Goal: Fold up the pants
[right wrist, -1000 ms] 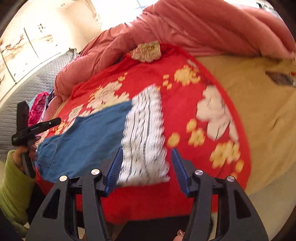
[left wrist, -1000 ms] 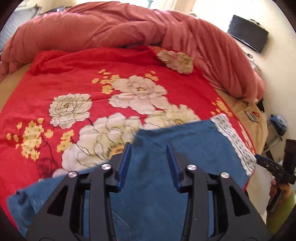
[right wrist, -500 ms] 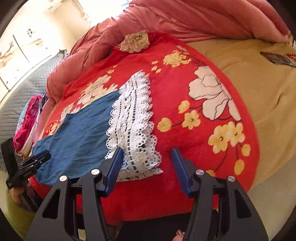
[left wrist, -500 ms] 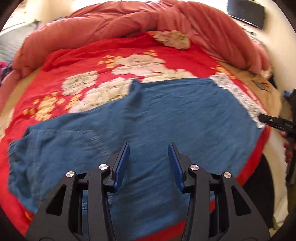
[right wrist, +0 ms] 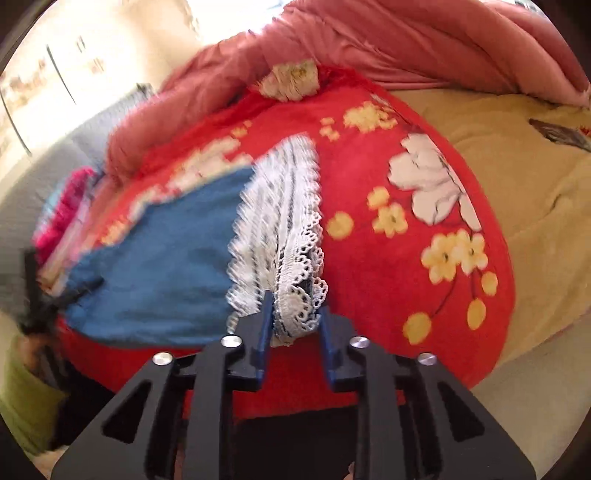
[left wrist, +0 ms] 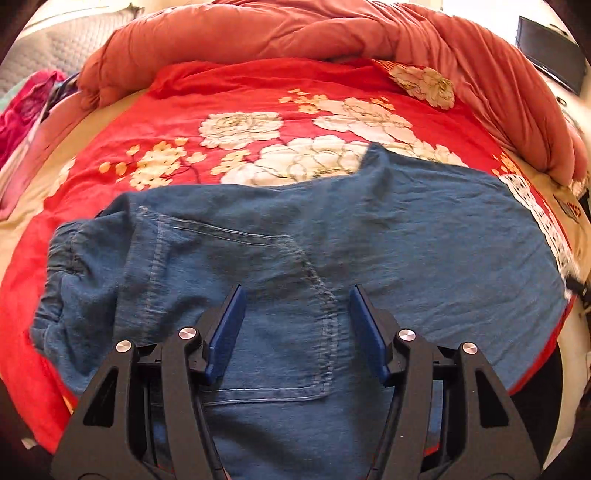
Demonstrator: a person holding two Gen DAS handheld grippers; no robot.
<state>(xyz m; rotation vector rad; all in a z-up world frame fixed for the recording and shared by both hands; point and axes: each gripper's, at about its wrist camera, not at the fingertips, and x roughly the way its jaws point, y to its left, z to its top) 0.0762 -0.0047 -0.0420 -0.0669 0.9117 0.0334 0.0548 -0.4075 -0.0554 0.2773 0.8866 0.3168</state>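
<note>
Surface: a bed (left wrist: pixel 22 221) with a beige sheet, overlaid by a red floral blanket (left wrist: pixel 258 96) printed with white and yellow blossoms. A salmon-pink duvet (left wrist: pixel 295 29) is heaped along the far side and curves down the right edge.

Room: a grey quilted panel (left wrist: pixel 55 48) at far left, a magenta cloth (left wrist: pixel 18 107) beside it, and a dark flat screen (left wrist: pixel 550 51) on the pale wall at upper right.

Edges and open room: the near edge of the bed runs just under both tools. The far half of the red blanket lies uncovered between the garment and the duvet. In the right wrist view, bare beige sheet stretches to the right of the blanket.

Task item: blue denim pants (left wrist: pixel 369 240), spread flat across the near half of the blanket, lengthwise left to right. Gathered waistband at left, a stitched patch pocket (left wrist: pixel 266 317) near centre, mild creasing, and one upper point of cloth peaking toward the blossoms. White lace trim (right wrist: pixel 284 229) finishes the leg end at right, close to the near edge of the bed.

Left tool (left wrist: pixel 295 325): fingers spread apart, hovering over the pocket, nothing between them.

Right tool (right wrist: pixel 293 317): fingers drawn in and clamped on the near corner of the lace trim, which bunches up between the pads. This view is motion-blurred.
</note>
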